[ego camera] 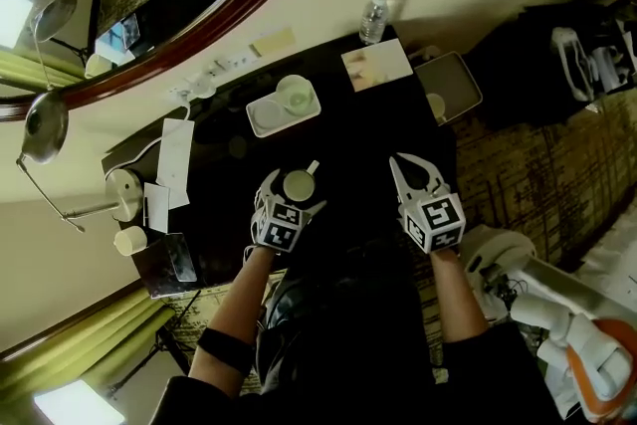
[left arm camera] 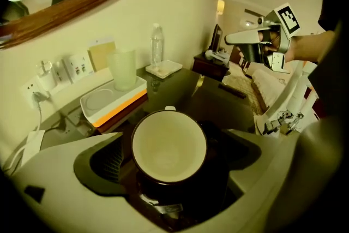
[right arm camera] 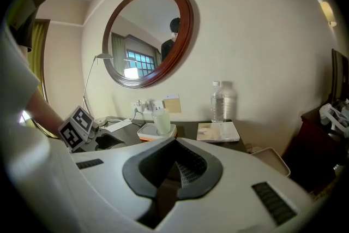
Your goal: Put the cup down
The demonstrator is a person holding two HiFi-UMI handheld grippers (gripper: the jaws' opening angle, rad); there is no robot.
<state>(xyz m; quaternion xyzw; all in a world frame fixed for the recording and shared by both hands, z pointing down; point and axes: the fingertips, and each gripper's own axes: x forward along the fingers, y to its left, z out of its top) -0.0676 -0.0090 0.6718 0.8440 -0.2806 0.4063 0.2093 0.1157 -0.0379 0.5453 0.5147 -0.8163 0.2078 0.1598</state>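
A dark cup with a white inside stands upright on the black table, near its front edge. My left gripper straddles the cup with its jaws wide open. In the left gripper view the cup sits between the two fingers with a gap on each side, so no pad presses on it. My right gripper hovers over the table to the right of the cup, shut and empty. In the right gripper view its tips meet with nothing between them.
A white tray holding a pale tumbler lies behind the cup. A water bottle and a square pad stand at the back by the wall. A lamp base, papers and a phone occupy the left end. A bin stands at the right.
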